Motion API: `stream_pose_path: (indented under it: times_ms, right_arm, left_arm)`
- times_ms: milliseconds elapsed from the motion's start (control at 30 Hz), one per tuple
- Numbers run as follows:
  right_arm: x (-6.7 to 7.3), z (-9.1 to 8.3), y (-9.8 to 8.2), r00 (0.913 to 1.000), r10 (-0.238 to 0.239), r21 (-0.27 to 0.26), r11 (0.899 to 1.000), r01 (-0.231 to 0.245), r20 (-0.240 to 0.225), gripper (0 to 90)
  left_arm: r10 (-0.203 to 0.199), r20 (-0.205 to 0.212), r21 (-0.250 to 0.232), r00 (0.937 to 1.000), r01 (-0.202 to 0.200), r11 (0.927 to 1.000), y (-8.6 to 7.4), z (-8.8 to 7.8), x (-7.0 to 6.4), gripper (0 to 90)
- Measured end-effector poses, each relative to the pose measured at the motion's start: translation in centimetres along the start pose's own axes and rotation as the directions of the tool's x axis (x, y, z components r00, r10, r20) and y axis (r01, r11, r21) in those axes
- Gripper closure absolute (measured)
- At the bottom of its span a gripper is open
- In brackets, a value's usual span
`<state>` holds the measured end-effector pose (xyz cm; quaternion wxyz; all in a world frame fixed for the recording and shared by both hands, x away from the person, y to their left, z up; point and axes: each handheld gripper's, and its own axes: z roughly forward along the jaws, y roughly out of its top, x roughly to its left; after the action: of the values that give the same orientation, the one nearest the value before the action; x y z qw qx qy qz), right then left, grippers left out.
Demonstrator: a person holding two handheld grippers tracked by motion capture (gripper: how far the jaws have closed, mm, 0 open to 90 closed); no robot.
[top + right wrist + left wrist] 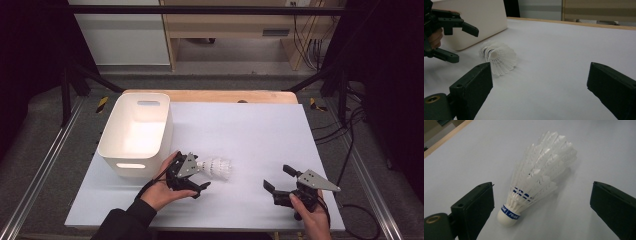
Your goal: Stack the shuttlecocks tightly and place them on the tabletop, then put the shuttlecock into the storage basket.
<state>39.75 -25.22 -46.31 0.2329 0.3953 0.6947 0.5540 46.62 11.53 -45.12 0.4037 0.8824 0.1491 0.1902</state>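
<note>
Cut off and covered

The shuttlecock's [534,180] blue band lettering was partly turned away; in the high view the left gripper [200,176] covered its cork end.

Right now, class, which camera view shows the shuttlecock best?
The left gripper view: the shuttlecock lies close, cork, blue band and feathers sharp. The high view shows it small; the right gripper view shows its open feather end.

- Shuttlecock [534,182]: a blue band around the cork base reads "PEAK" in white letters.
- A second blue marking higher up is probably lettering, too blurred to read.
</note>
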Motion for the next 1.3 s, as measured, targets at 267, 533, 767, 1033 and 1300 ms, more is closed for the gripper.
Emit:
stream_pose_path:
  times_ms: [267,533,767,1033,1300]
  right_arm:
    - [0.3,0.0,0.1,0.9933,-0.107,0.013,0.994,0.106,0.044,7.1]
    - [0.2,-0.1,0.2,0.9882,-0.137,-0.004,0.990,0.138,0.069,7.4]
    - [0.3,0.1,0.2,0.9864,-0.151,0.004,0.989,0.151,0.065,7.4]
    - [0.4,0.1,0.2,0.9866,-0.152,-0.001,0.988,0.153,0.059,7.0]
    - [0.4,0.1,0.1,0.9869,-0.152,0.006,0.988,0.152,0.054,6.8]
  left_arm:
    - [-0.016,0.001,-0.009,0.9999,0.016,0.9998,0.2,0.2,0.8,4.9]
    - [0.008,0.003,-0.001,1.0000,-0.008,1.0000,0.5,0.6,0.8,4.9]
    - [0.023,0.015,0.028,0.9996,-0.024,0.9993,0.9,1.4,1.0,4.9]
    - [0.007,0.028,0.043,0.9996,-0.008,0.9990,0.7,1.9,1.5,4.9]
    - [0.016,0.034,0.042,0.9993,-0.018,0.9990,0.6,2.1,1.6,5.2]
